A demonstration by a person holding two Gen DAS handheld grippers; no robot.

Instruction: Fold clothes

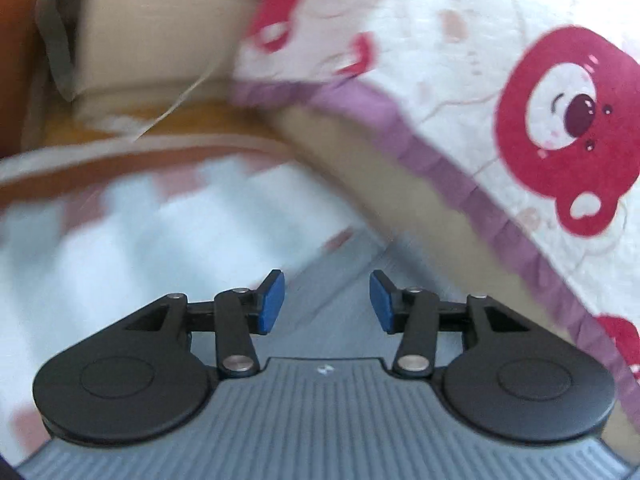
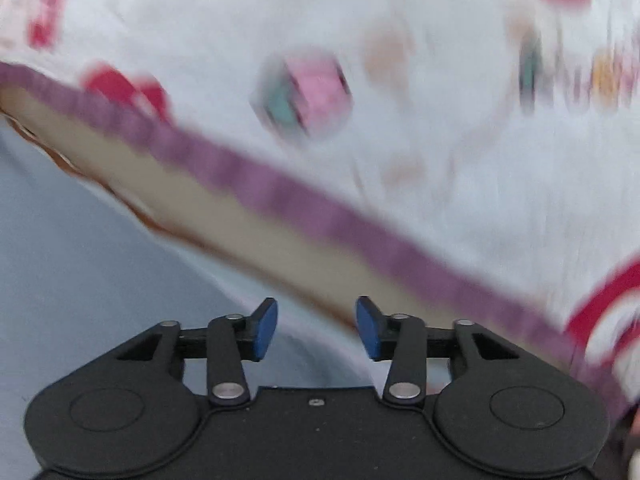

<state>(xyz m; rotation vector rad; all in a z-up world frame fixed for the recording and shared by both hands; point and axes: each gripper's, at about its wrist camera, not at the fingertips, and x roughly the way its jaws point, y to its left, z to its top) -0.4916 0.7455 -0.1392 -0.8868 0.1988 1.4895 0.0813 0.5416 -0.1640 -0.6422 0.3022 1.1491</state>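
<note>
White garment (image 2: 420, 184) with red bear prints and a purple hem fills the upper right of both wrist views, just ahead of the claws, blurred. Left gripper (image 1: 327, 303) jaws apart, nothing between; right gripper (image 2: 317, 328) likewise, empty.

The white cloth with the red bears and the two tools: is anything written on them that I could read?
No text can be read anywhere.
White printed cloth with purple trim: coloured letter-like marks at the upper right of the right wrist view, too blurred to read.
Grey ribbed body of the left tool: a small pale emblem, too small to make out.
Right tool: no markings visible.
</note>
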